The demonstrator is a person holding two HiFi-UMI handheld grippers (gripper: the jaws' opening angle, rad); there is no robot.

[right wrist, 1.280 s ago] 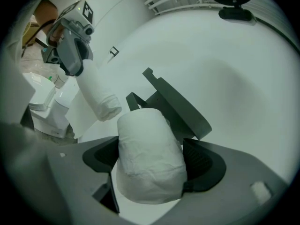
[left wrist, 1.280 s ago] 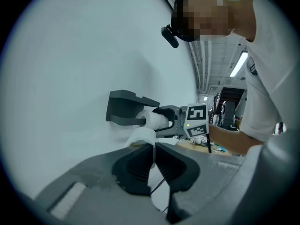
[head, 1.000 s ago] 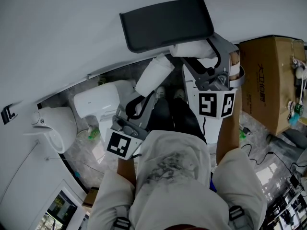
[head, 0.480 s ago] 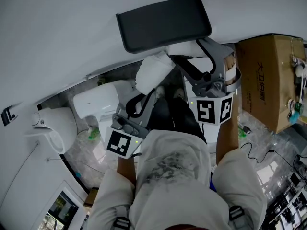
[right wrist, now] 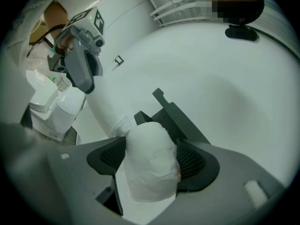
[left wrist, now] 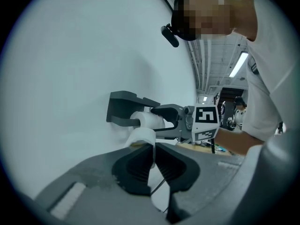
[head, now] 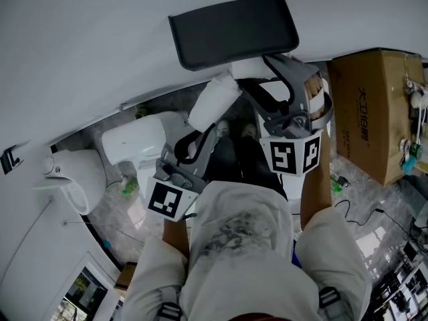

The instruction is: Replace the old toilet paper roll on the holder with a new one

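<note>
White wall (head: 100, 39) is filling the far side of the scene as we are looking down. A dark grey holder (head: 234, 29) is fixed to it, with a flat shelf on top. A white toilet (head: 134, 139) is sitting on the grey floor at the left, and a cardboard box (head: 374, 105) is standing at the right.

We are holding the right gripper (right wrist: 151, 148) up at the holder, and a toilet paper roll (right wrist: 150, 182) is sitting between its jaws. Those jaws have just been closing. They are standing wide apart, with both ribbed pads lying against the roll's sides. The roll is sitting just under the near edge of the shelf. Seen from the right gripper, its long axis is running along the jaws, with the far end pointing at the holder and the wall.

We are holding the left gripper (left wrist: 153, 149) lower and to the left. Its jaws are almost together and are pinching the wall of a second roll (head: 214, 104). This roll is sticking out past the fingertips, with its long axis tilting up and to the right. Its far end is pointing at the holder and lying close beside the left end of the first roll. We cannot tell whether the two rolls are touching.
</note>
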